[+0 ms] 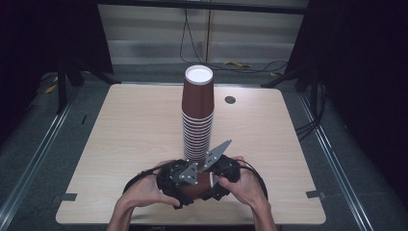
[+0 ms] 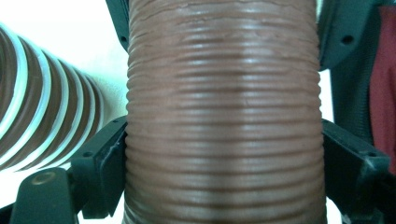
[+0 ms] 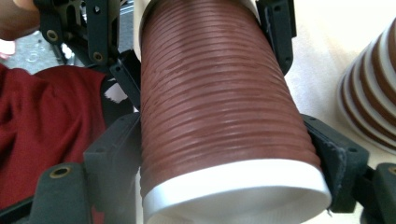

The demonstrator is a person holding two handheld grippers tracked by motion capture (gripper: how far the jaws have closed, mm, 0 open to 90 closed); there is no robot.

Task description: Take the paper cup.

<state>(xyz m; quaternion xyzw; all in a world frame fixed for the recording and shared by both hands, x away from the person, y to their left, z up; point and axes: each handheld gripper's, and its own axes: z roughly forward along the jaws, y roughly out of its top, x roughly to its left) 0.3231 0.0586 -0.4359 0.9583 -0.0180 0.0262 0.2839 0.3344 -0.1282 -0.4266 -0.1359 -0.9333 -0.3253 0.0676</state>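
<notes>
You have a brown ribbed paper cup (image 1: 199,186) lying on its side low over the near edge of the table, its white rim (image 3: 233,186) toward your right. Just beyond it stands a tall stack of the same cups (image 1: 197,120), upside down, white base on top.

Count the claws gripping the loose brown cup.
2: left claw and right claw both clamp the brown cup near the table's front edge, before the cup stack.
</notes>
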